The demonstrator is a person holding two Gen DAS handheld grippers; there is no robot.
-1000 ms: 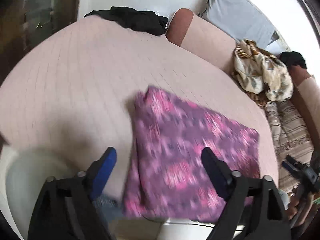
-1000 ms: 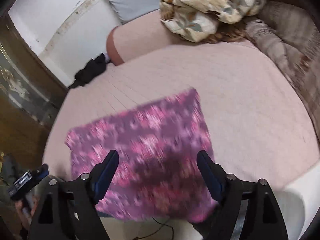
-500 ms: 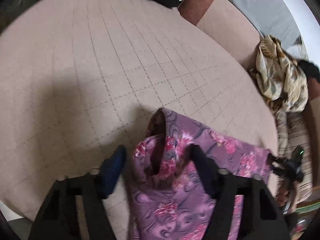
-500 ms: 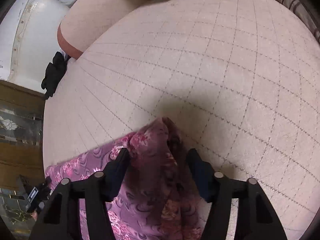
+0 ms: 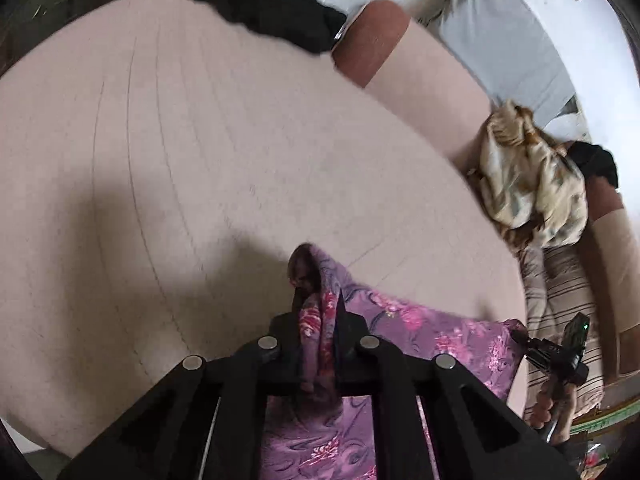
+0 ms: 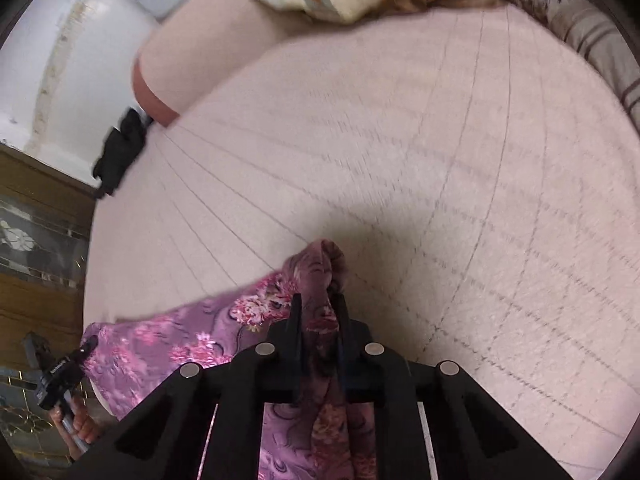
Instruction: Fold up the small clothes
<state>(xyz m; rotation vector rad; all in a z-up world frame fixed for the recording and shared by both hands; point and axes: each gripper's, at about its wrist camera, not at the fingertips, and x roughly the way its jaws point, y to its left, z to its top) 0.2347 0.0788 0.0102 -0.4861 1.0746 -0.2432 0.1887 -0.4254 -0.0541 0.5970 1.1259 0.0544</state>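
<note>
A purple cloth with pink flowers (image 5: 424, 332) lies at the near edge of the pink quilted bed (image 5: 200, 140). My left gripper (image 5: 318, 300) is shut on one corner of it, which bunches up between the fingers. My right gripper (image 6: 318, 304) is shut on the opposite corner of the same cloth (image 6: 188, 340). The cloth stretches between the two grippers. Each wrist view shows the other gripper at the cloth's far end: the right gripper in the left wrist view (image 5: 560, 352), the left gripper in the right wrist view (image 6: 60, 372).
A black garment (image 5: 272, 12) lies at the bed's far edge. A cream patterned bundle (image 5: 532, 184) and a striped blanket (image 5: 560, 300) sit to the right. A pink bolster (image 5: 400, 56) and a grey pillow (image 5: 500, 40) lie at the back. A wooden cabinet (image 6: 36, 248) stands at the left.
Both grippers moved forward over the cloth's far corners and closed on them. The corners now stand lifted and bunched between the fingers.
</note>
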